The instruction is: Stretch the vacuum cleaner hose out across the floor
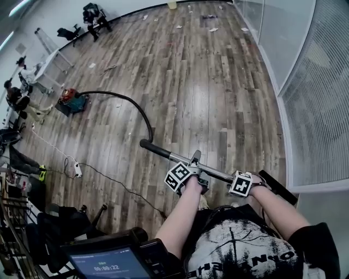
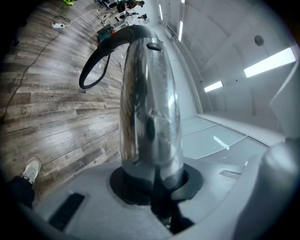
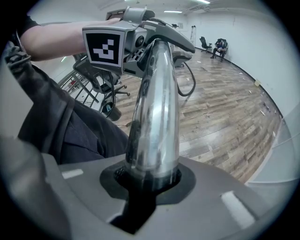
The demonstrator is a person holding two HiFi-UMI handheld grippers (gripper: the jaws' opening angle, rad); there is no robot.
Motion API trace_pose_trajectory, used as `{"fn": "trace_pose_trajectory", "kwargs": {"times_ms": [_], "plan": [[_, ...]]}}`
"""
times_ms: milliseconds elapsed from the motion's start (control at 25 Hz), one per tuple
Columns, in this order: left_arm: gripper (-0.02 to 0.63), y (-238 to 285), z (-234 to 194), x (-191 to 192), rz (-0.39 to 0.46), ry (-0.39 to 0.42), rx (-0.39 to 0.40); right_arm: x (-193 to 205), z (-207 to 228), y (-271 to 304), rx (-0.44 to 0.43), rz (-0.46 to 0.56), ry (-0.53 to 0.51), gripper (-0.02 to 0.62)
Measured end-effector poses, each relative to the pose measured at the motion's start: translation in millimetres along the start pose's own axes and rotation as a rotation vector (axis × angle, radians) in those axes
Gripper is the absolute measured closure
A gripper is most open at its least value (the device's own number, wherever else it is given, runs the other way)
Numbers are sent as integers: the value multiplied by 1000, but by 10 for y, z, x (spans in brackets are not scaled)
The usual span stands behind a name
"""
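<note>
A red and teal vacuum cleaner (image 1: 71, 102) sits on the wooden floor at the left. Its black hose (image 1: 133, 106) curves toward me and joins a shiny metal wand (image 1: 177, 159), which runs rightward to a black end piece (image 1: 279, 188). My left gripper (image 1: 197, 175) is shut on the wand near its middle. My right gripper (image 1: 248, 185) is shut on it further right. In the left gripper view the wand (image 2: 150, 103) rises from between the jaws toward the hose (image 2: 93, 65). In the right gripper view the wand (image 3: 154, 108) leads up to the left gripper's marker cube (image 3: 105, 47).
A white power strip with cables (image 1: 77, 170) lies on the floor at the left. A tablet screen (image 1: 109, 264) and a black office chair (image 1: 82, 218) stand close below. Glass walls (image 1: 305, 82) line the right side. People and chairs sit along the far left wall (image 1: 92, 16).
</note>
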State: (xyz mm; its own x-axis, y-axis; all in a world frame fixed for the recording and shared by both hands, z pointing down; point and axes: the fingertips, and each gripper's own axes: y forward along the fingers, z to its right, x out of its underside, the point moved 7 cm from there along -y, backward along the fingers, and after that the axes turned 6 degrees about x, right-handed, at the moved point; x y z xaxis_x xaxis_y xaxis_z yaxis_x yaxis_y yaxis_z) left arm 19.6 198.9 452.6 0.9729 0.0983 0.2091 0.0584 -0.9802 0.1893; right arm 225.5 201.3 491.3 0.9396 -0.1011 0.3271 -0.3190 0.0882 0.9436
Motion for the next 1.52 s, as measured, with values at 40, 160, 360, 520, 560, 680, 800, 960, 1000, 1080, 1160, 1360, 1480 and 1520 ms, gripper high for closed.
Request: {"fn": "trace_pose_trajectory", "kwargs": {"times_ms": [40,160,360,520,560,680,800,960,1000,1080,1160,1360,1480,1520], "plan": [[551,-11,14,102,10,-6,-3,96,-9,-36,-2,-4,-10,511],[552,-15,40,412,33,-19,-12,397,-37,-130,-12,-16,-29,511],[551,12,42,854,16,-25,-18,822,-132,-201,-17,-17,-16,511],[551,28,18,1165,10,-25,-25,1141,-189,-187,-22,-22,-9,509],[552,47,26,1234,11,-22,-27,1211,-189,-198,-22,-20,-7,509],[552,110,30,1411,3,-17,-33,1392,-181,-226,12,-3,4,503],[552,148,-20,1566,-19,-35,-38,1532,-212,-256,80,10,19,486],[552,392,-104,1659,-63,-53,-31,1651,-94,-230,141,3,39,485],[552,496,-140,1669,-80,-56,-32,1677,-32,-192,143,-3,56,485],[552,672,-223,1694,-112,-58,-34,1731,64,-106,145,-17,89,486],[552,717,-288,1755,-144,-59,-28,1789,29,-48,151,-28,122,491],[549,628,-347,1929,-213,-61,3,1891,-243,-53,184,-55,186,494],[547,565,-367,2075,-256,-78,9,1981,-395,-97,203,-77,211,494],[544,554,-370,2118,-272,-83,11,2009,-429,-114,212,-85,216,494]]}}
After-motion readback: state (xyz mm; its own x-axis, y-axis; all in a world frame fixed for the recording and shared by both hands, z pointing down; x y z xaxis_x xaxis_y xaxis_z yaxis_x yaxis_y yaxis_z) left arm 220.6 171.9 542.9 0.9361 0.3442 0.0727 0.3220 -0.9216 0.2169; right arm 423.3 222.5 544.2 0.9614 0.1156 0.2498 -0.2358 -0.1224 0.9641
